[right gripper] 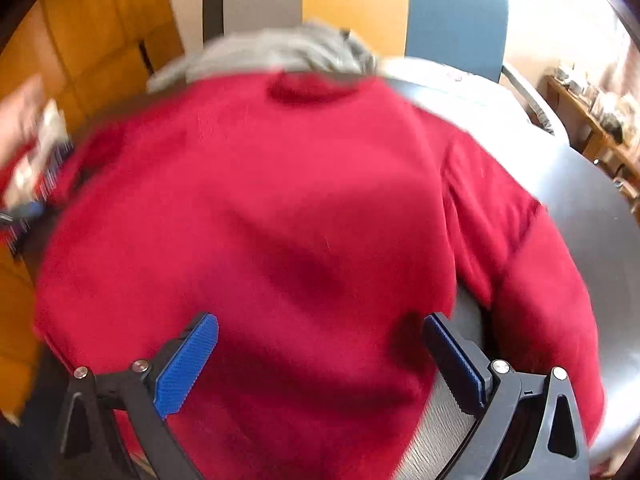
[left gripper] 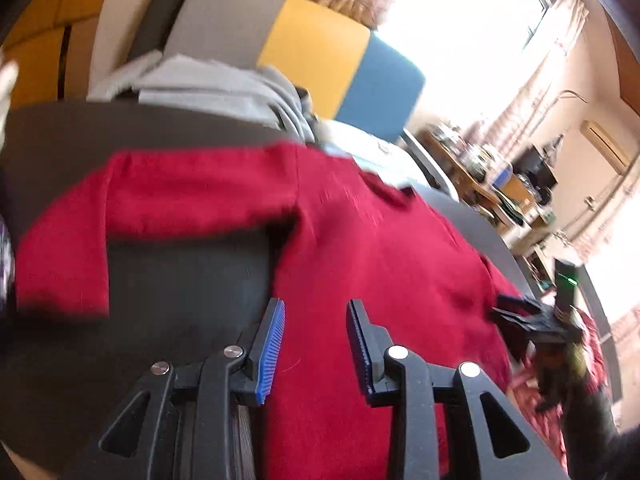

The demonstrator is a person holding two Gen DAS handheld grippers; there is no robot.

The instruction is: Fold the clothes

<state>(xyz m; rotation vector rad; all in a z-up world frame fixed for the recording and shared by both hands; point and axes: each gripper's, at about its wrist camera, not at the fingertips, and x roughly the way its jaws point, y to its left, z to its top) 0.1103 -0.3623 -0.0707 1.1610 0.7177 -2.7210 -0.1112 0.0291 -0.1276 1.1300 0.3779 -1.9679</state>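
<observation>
Lying spread flat on the dark desk (left gripper: pixel 160 280), red sweater (right gripper: pixel 280 200), collar far, hem near. Left tongs (left gripper: pixel 316 344) over its left edge, right tongs (right gripper: pixel 320 364) over mid-hem; both agape, gripping nothing.

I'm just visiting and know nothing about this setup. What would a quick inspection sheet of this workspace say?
Surface: dark grey table, mostly covered.
Job's things: red sweater spread flat, sleeves out; grey clothes piled behind it.
Clutter: white item by the collar, too blurred to identify.
Grippers: left gripper and right gripper both open above the sweater, holding nothing.
Cables: nothing seen.
Surroundings: yellow and blue chairs, bright window, crowded wooden shelf.
</observation>
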